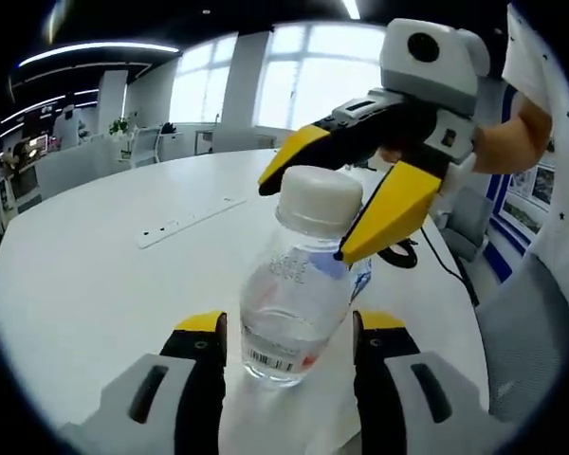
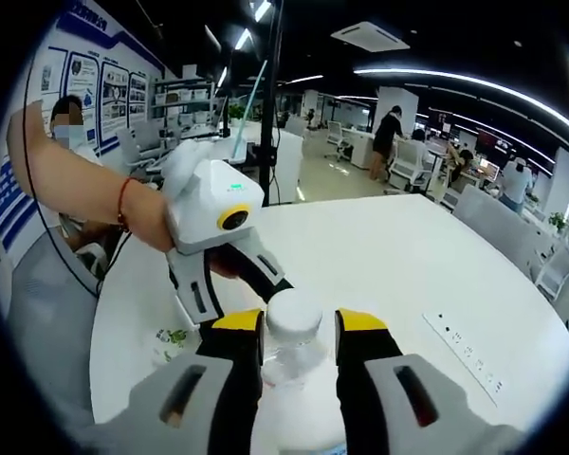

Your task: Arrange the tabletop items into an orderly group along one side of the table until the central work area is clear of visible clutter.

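Two hand-held grippers on one bottle

Left hand-held gripper (image 1: 289,332): lower centre of the left gripper view, yellow-tipped jaws spread wide, one on each side of the base of the clear plastic bottle (image 1: 294,303). Small gaps show on both sides, so it is not clamped; released.

Bottle: upright on the white bench (image 1: 104,284), centre of that frame, white cap (image 1: 320,197), barcode label near the base.

Right hand-held gripper (image 1: 346,213): comes in from the upper right of the left gripper view, held by a hand (image 1: 512,137). Its yellow jaws straddle the cap, tips level with the bottle's neck. In the right gripper view the same gripper (image 2: 299,336) rises from the bottom centre with the cap (image 2: 294,318) between its jaws; they sit right against the cap on both sides. Reads as gripping the cap, contact force not verifiable.

Left hand-held gripper's body (image 2: 213,237) appears behind the cap in the right gripper view, left of centre, held by a hand with a red wrist band (image 2: 123,204).

White power strip (image 1: 185,220) lies flat on the bench, upper left of the bottle, well apart; also at lower right in the right gripper view (image 2: 465,355).

Small green-and-white wrapper (image 2: 169,339) on the bench at lower left of the right gripper view.
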{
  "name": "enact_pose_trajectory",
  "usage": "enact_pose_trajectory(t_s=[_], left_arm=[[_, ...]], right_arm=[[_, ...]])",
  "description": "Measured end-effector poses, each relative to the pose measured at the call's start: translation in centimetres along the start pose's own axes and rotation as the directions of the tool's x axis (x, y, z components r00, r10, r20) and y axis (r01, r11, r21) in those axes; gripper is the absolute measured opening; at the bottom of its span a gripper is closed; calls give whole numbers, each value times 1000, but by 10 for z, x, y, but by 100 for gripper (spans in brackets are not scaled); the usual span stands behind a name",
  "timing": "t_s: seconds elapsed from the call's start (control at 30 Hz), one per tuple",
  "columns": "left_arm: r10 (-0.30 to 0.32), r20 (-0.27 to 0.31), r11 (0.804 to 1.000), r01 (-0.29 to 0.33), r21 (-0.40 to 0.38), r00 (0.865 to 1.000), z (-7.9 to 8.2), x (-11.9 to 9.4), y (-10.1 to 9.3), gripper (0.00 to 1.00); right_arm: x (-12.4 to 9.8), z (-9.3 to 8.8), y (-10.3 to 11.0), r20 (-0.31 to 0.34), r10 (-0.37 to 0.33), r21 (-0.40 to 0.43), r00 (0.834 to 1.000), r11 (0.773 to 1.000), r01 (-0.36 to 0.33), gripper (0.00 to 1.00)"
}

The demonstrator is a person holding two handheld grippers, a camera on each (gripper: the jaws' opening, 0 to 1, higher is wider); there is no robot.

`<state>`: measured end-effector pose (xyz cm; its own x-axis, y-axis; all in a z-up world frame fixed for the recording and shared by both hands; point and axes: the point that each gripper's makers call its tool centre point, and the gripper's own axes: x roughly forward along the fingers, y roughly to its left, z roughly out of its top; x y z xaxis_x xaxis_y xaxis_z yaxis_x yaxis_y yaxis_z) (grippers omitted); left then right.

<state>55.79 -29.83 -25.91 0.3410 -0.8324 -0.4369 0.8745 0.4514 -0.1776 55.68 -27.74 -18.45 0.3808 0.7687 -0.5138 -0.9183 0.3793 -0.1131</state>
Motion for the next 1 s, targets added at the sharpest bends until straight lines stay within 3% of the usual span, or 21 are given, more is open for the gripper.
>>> enact_pose_trajectory(t_s=[0.67, 1.0], left_arm=[[42, 16, 998, -41, -54, 999, 6, -21, -4, 59], [96, 35, 989, -92, -117, 995, 6, -46, -14, 64]], right_arm=[[-22, 1, -7, 10, -28, 25, 1000, 999, 28, 40], [-41, -8, -8, 8, -33, 58, 999, 998, 33, 46]])
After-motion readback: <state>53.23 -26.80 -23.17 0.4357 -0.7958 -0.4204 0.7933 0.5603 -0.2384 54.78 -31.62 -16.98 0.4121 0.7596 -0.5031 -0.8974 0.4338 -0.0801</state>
